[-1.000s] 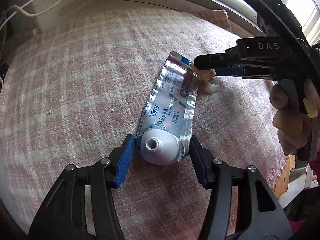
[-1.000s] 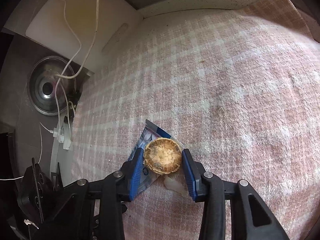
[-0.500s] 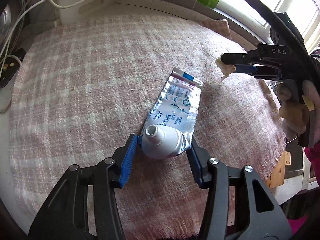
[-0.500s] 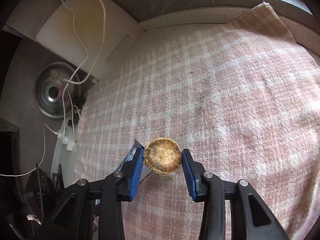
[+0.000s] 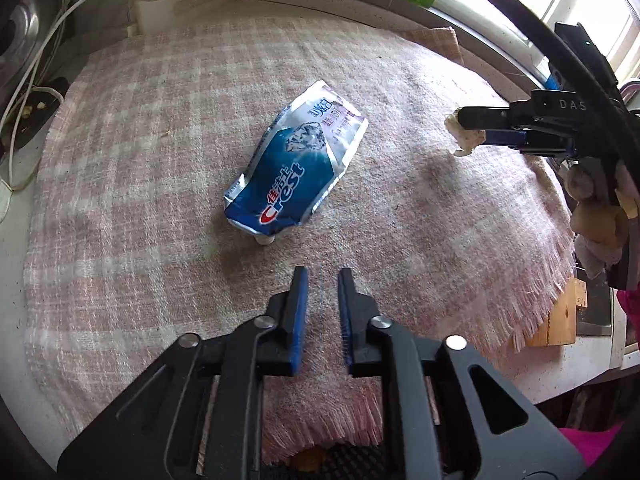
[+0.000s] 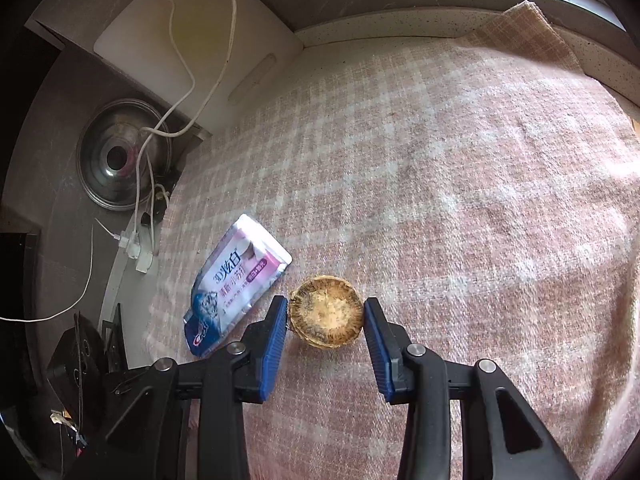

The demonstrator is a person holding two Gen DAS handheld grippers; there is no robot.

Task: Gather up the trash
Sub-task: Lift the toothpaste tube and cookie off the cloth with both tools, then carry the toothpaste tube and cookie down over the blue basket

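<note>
Item 1: flattened toothpaste tube [image 5: 297,168], blue and silver, lying free on the pink checked cloth [image 5: 160,128] that covers the surface, cap end toward the left gripper [image 5: 322,280]. That gripper sits just short of the tube, its jaws closing with nothing between them. Item 2: round, browned food scrap [image 6: 326,317], clamped between the 2 blue pads of the right gripper [image 6: 325,320], lifted above the cloth beside the tube. Periphery: white cables [image 6: 180,80], a metal lid [image 6: 120,156], a white board [image 6: 192,52].
</note>
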